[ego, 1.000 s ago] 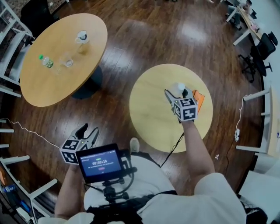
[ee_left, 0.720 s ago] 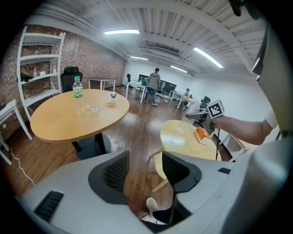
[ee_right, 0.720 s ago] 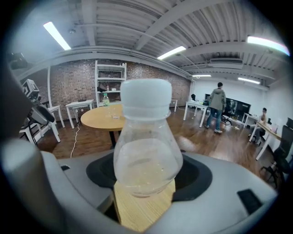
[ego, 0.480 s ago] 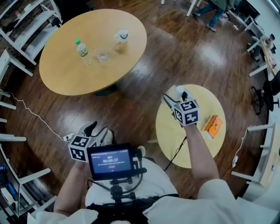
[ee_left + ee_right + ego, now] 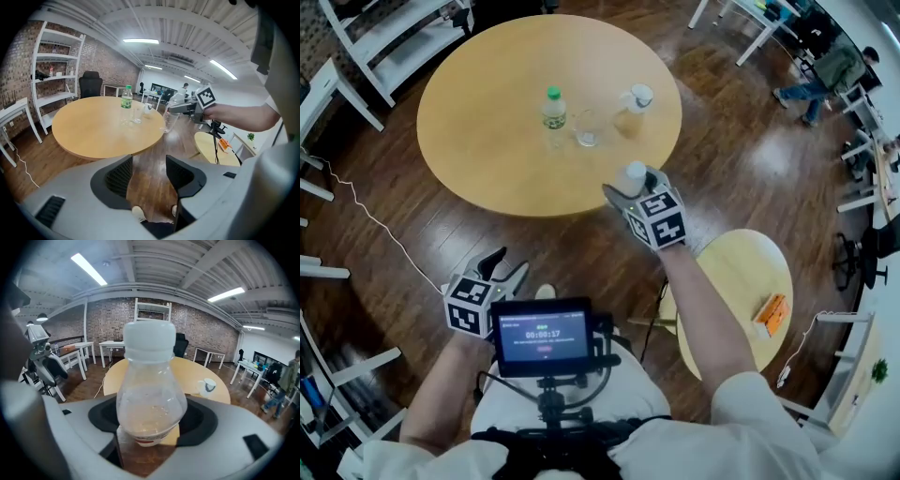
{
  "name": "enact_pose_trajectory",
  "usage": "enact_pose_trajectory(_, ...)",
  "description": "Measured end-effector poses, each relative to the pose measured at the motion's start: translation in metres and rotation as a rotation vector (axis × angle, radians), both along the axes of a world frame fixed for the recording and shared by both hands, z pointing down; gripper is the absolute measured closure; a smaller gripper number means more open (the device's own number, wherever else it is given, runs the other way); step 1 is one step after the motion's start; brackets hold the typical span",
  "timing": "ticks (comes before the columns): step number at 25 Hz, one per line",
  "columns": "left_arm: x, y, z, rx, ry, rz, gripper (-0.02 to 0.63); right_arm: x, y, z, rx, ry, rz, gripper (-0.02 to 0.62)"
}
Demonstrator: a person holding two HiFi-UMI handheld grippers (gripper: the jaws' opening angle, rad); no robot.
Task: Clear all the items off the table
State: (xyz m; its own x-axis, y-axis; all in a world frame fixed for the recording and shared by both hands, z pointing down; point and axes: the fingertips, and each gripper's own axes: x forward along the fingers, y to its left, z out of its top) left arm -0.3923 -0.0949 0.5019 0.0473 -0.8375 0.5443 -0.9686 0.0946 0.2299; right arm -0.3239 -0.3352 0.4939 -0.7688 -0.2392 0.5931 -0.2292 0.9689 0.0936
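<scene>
Two tools: right tool (image 5: 628,186) clamped on a clear white-capped bottle (image 5: 150,394), round surface (image 5: 478,141) just ahead of it; left tool (image 5: 506,266) spread apart, nothing between its jaws.

A clear plastic bottle (image 5: 151,394) with a white cap, almost empty, is clamped low on its body between the jaws of the right gripper (image 5: 630,190), in the air at the near right edge of the large round table (image 5: 478,159). An orange box (image 5: 771,314) lies flat by the right edge of the small round table (image 5: 727,281). Near the large table's middle, a green-capped bottle (image 5: 553,110), a clear glass (image 5: 587,127) and a pale cup (image 5: 636,99) stand in a row.
</scene>
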Motion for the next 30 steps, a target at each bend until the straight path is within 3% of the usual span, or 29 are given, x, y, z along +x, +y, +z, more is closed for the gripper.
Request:
enact_pose_trajectory(7,-0.074,0.026,0.012,-0.027,-0.013,-0.021,0.374,-0.144,0.021,0.029,-0.043,0.006,-0.046,0.267)
enact_pose_trajectory(13,-0.118,0.046,0.024,-0.066,0.019,-0.099,0.374,-0.217,0.026,0.057,-0.055,0.043,-0.042,0.265)
enact_pose_trajectory(18,-0.136,0.051,0.029,-0.043,0.041,-0.115,0.374,-0.237,0.030,0.071,-0.049,0.059,-0.039,0.265)
enact_pose_trajectory(26,-0.135,0.049,0.037,-0.037,0.077,-0.089,0.374,-0.236,0.029,0.073,-0.084,0.047,-0.009,0.253)
enact_pose_trajectory(30,-0.135,0.041,0.035,-0.035,0.068,-0.067,0.374,-0.230,0.029,0.076,-0.095,0.051,-0.007,0.202)
